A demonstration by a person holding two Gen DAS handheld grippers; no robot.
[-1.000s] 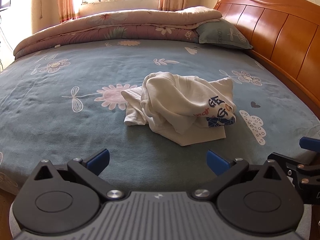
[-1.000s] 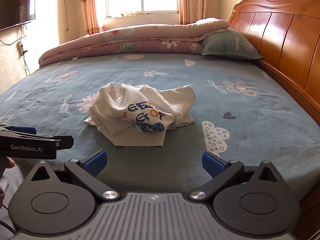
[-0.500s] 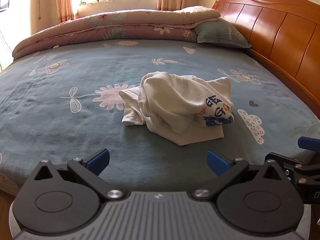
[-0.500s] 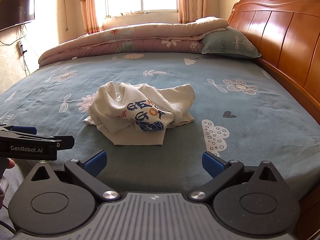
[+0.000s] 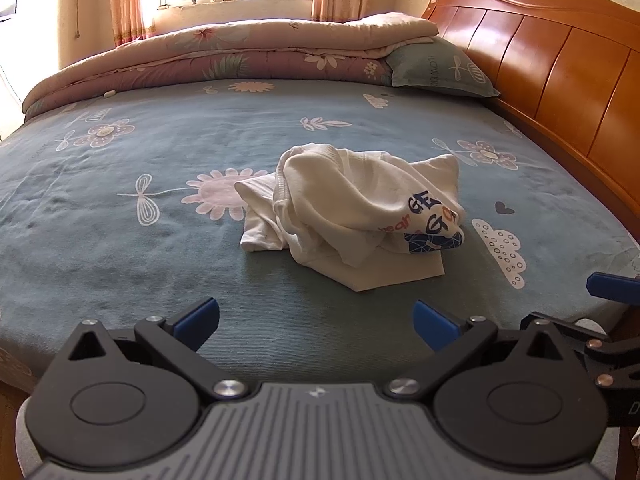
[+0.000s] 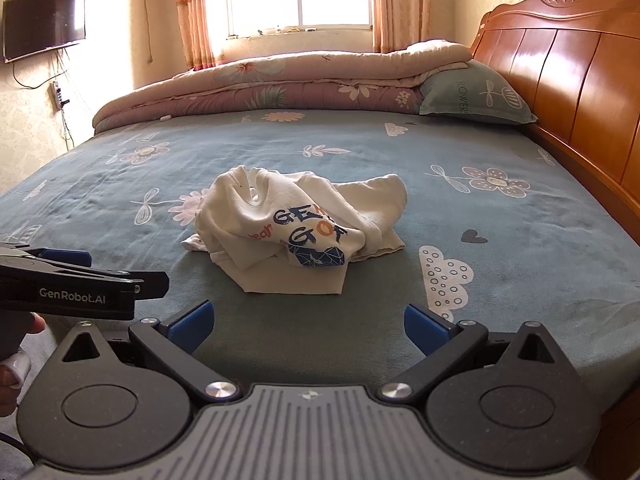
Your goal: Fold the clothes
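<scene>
Lying crumpled mid-bed point(image 5: 120, 240), shirt point(image 5: 352, 216) untouched; folding not begun. Left gripper point(image 5: 316, 320) and right gripper point(image 6: 308, 322) hovering near bed's near edge, jaws wide, holding nothing.

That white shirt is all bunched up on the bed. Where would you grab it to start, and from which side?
Probably the flat edge of the white shirt nearest the grippers. It lies smooth on the blue sheet, clear of the crumpled mound above it. Come in low from the near side of the bed, with the left gripper and right gripper at opposite corners; both are open and empty.
</scene>
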